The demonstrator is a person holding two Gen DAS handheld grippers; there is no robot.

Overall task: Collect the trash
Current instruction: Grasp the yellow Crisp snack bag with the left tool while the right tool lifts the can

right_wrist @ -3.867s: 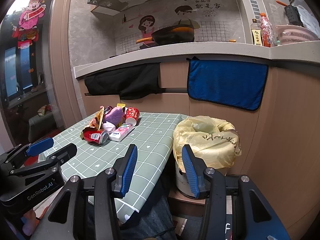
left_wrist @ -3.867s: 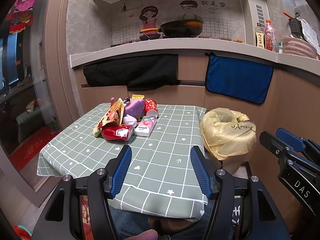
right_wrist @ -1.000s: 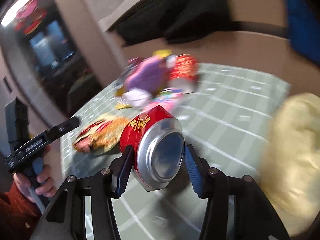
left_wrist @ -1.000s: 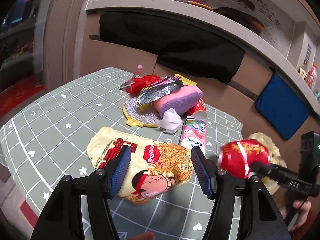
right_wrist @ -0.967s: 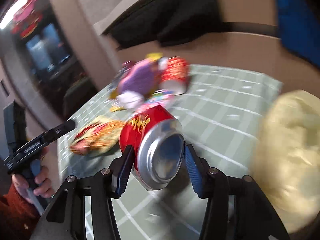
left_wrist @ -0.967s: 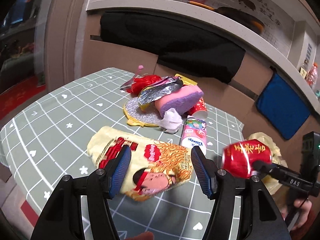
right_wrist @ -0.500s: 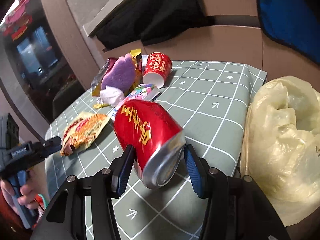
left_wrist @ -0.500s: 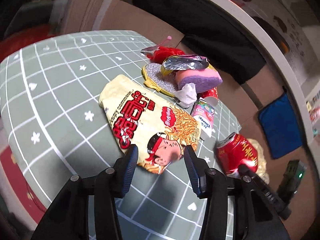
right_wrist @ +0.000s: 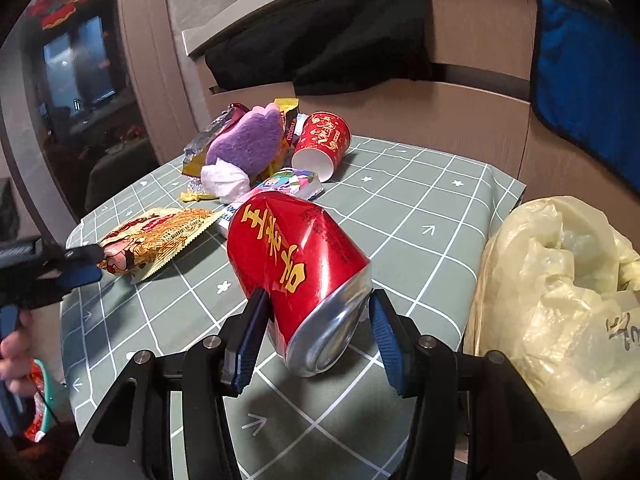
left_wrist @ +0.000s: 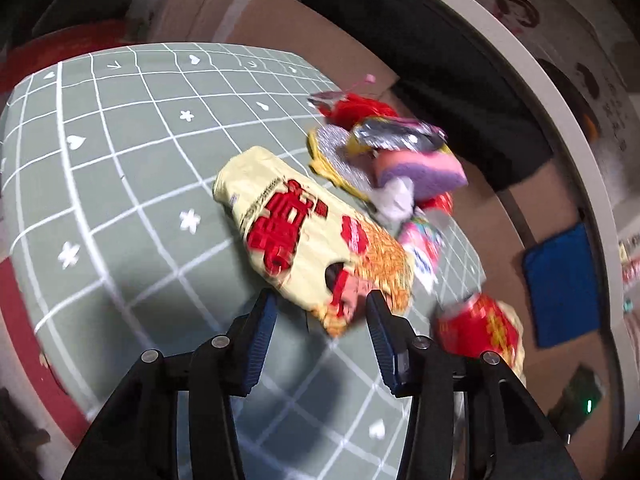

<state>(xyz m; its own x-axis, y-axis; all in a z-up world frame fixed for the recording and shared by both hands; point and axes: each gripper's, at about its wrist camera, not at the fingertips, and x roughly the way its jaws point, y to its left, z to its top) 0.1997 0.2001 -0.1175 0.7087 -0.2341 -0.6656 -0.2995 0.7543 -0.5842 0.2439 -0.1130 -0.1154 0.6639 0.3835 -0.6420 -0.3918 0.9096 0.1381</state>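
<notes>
Can clamped in right tongs; left tongs straddling snack bag.

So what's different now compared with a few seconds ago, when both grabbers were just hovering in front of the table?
The right gripper has picked the red can out of the pile and now holds it near the yellow bin bag. The left gripper has come down over the noodle packet, now lying flat apart from the pile; its jaws have just been closing around the packet's end. The remaining pile stays put.
</notes>
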